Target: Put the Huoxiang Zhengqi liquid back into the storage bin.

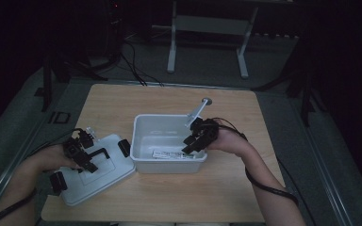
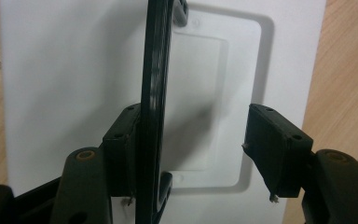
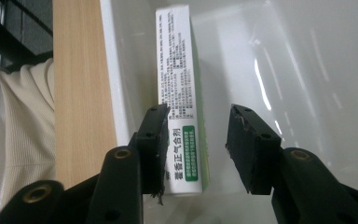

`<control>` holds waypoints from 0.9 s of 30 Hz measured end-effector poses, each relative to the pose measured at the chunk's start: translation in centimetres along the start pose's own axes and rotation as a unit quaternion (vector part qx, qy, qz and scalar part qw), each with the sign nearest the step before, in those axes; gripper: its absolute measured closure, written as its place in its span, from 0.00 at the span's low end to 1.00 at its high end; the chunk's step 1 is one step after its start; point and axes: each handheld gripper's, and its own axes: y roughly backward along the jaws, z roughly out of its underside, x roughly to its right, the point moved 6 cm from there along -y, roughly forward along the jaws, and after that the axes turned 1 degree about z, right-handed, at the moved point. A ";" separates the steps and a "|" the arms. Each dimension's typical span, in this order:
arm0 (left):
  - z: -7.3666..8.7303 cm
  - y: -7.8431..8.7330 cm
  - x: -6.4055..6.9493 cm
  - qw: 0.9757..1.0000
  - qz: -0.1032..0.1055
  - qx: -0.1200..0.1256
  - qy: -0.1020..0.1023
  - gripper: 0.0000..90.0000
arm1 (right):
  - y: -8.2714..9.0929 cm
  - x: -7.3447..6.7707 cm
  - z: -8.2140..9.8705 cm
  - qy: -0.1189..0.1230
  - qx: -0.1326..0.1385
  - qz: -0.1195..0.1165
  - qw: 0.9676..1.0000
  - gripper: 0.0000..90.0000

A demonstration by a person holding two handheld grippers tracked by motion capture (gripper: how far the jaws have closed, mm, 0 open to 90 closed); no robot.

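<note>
Left gripper point(image 1: 86, 154) sits over the white lid point(image 1: 104, 176) at eight o'clock on the worktop point(image 1: 169, 197), jaws spread around its black handle point(image 2: 153, 93), while the right gripper point(image 1: 194, 141) hangs in the white bin point(image 1: 143, 123), jaws apart above the medicine box point(image 3: 179, 93).

box point(image 3: 181, 100) print too small to read

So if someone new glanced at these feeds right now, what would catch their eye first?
Probably the open white bin in the middle of the wooden table, with a printed box lying along its near wall; the right gripper hangs just above it, jaws apart. To the left, the bin's white lid lies flat on the table, its black handle against one pad of the left gripper.
</note>
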 end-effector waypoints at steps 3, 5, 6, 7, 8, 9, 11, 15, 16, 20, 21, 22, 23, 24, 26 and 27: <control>-0.1 0.0 0.1 1.000 -0.003 0.001 0.000 0.44 | 0.9 0.2 0.3 -0.003 0.008 0.009 1.000 0.62; -0.2 0.1 0.1 1.000 -0.003 0.000 -0.003 0.44 | 1.4 0.3 0.5 -0.004 0.012 0.014 1.000 0.60; -0.2 0.1 0.1 1.000 -0.003 0.000 -0.003 0.44 | 1.4 0.3 0.5 -0.004 0.012 0.014 1.000 0.60; -0.3 0.1 0.1 1.000 -0.007 0.002 -0.002 0.44 | 2.1 0.5 0.7 -0.010 0.019 0.021 1.000 0.59; -0.3 0.1 0.1 1.000 -0.007 0.002 -0.002 0.44 | 2.1 0.5 0.7 -0.010 0.019 0.021 1.000 0.59; -0.4 0.2 0.1 1.000 -0.005 0.007 -0.003 0.44 | 2.6 0.7 1.0 -0.015 0.026 0.029 0.999 0.55; -0.4 0.2 0.1 1.000 -0.007 0.007 -0.002 0.44 | 2.9 0.8 1.2 -0.017 0.029 0.035 0.999 0.54; -0.5 0.2 0.1 1.000 -0.005 0.003 -0.002 0.44 | 4.1 1.3 2.0 -0.029 0.045 0.049 0.997 0.52; -0.5 0.2 0.1 1.000 -0.005 0.003 -0.002 0.44 | 4.1 1.3 2.0 -0.029 0.045 0.049 0.997 0.52; -0.5 0.1 0.2 1.000 -0.005 -0.001 -0.003 0.45 | 5.2 1.6 3.0 -0.041 0.057 0.056 0.996 0.51; -0.5 0.1 0.2 1.000 -0.005 -0.001 -0.003 0.45 | 5.4 1.7 3.2 -0.043 0.060 0.058 0.996 0.50; -0.5 0.1 0.3 1.000 -0.004 -0.002 -0.003 0.45 | 5.6 1.7 3.4 -0.046 0.062 0.060 0.995 0.49; -0.5 0.1 0.3 1.000 -0.005 -0.003 -0.004 0.45 | 6.0 1.9 3.9 -0.051 0.065 0.066 0.994 0.46; -0.5 0.0 0.3 1.000 -0.005 -0.003 -0.005 0.45 | 6.0 1.9 3.9 -0.051 0.065 0.066 0.994 0.46; -0.6 0.0 0.3 1.000 -0.005 -0.003 -0.005 0.45 | 6.4 2.2 4.7 -0.058 0.062 0.075 0.994 0.41; -0.6 0.0 0.3 1.000 -0.005 -0.004 -0.006 0.45 | 6.4 2.2 4.7 -0.058 0.062 0.075 0.994 0.41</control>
